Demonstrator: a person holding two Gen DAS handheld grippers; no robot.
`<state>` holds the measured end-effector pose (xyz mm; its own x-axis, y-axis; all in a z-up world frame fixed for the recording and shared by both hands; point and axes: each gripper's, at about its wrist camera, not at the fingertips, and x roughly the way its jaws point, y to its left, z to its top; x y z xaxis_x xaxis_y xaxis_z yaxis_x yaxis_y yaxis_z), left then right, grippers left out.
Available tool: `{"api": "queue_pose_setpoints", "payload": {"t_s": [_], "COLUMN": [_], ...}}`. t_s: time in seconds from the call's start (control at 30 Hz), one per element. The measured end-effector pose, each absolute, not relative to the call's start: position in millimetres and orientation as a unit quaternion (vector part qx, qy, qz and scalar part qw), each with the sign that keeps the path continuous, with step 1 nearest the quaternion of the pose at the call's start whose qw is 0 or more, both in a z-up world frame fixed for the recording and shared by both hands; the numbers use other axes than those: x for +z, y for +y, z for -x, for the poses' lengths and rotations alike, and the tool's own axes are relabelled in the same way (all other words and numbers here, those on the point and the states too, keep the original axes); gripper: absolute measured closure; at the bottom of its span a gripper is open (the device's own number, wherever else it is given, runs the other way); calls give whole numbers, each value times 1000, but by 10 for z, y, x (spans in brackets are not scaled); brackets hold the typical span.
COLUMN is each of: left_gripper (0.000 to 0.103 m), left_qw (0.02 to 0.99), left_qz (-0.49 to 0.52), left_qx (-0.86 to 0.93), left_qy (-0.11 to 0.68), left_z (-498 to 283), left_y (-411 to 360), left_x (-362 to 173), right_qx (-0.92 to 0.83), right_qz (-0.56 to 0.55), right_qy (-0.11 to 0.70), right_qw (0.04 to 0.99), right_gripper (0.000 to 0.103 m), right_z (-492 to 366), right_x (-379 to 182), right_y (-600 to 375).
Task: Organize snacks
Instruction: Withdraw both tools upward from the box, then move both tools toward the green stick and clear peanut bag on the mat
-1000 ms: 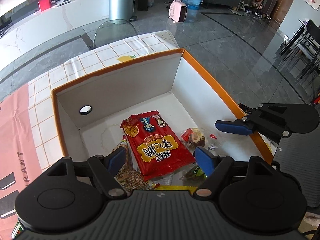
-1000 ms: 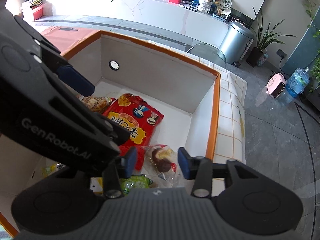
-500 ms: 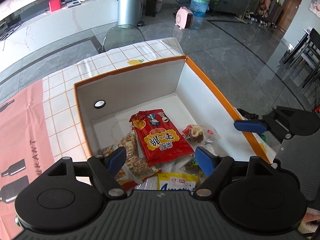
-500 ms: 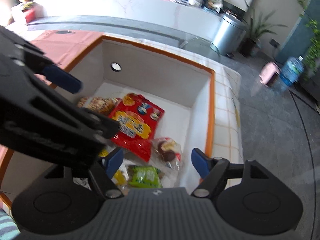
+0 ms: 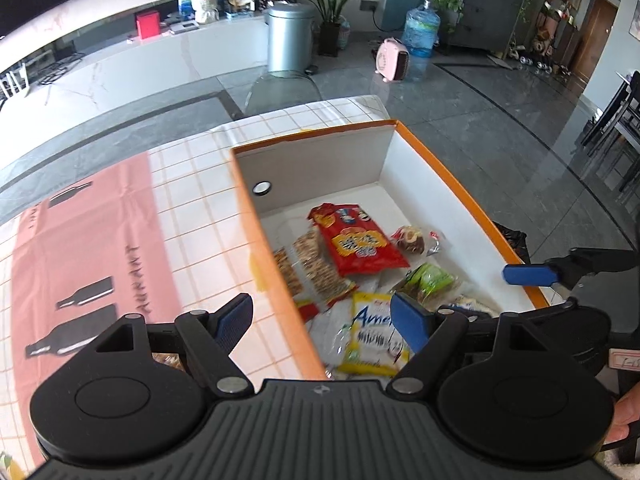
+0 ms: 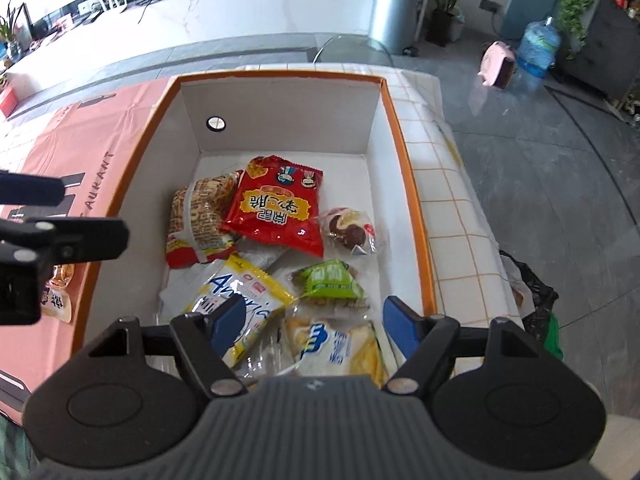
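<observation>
Currently:
Left gripper [image 5: 325, 317]: jaws wide apart, nothing held.
Right gripper [image 6: 316, 325]: jaws wide apart, nothing held.
Box [image 6: 412, 184]: centre frame, snacks inside, apparently seven.

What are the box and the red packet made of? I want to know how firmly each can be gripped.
Box: looks like rigid cardboard, matte white inside with an orange rim; the walls stand straight with creased corners. Red packet: likely thin glossy plastic film; it shows highlights, wrinkles and a crimped end.
</observation>
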<state>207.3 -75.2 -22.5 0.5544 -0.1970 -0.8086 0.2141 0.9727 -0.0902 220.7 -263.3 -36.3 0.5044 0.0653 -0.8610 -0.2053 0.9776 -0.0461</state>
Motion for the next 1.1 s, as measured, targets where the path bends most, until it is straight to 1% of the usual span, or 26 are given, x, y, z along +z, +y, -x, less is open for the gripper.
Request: {"api": "queue_pose_setpoints", "payload": {"t_s": [0.1,0.43,0.63,0.87,1.1], "left_gripper": [11,11,11,11,11], "left_qw": [884,894,894,897,905], "left_qz": [5,19,30,23,29], "left_qx": [-110,-61,-15,2,30], "left_qy": [454,443,447,441,423], "left_z": [-1932,-1406,-1215,-1012,-932], "left_y": [-636,-134,275,567,866], "left_x": [-205,-214,-312,-383,-446], "right_qx": [73,71,79,88,119], "right_qz": [56,-30,-15,2,16], "right_qy": [466,404,361,324,319], "right_qw": [880,912,929,942,940], "right_gripper": [25,24,25,25,26], "right_z": [-2000,-1410,-1128,-903,-848], "right_x": [-276,-134,-199,-263,-366], "right_y": [-2582,-2192,-1800,-1460,-1134]}}
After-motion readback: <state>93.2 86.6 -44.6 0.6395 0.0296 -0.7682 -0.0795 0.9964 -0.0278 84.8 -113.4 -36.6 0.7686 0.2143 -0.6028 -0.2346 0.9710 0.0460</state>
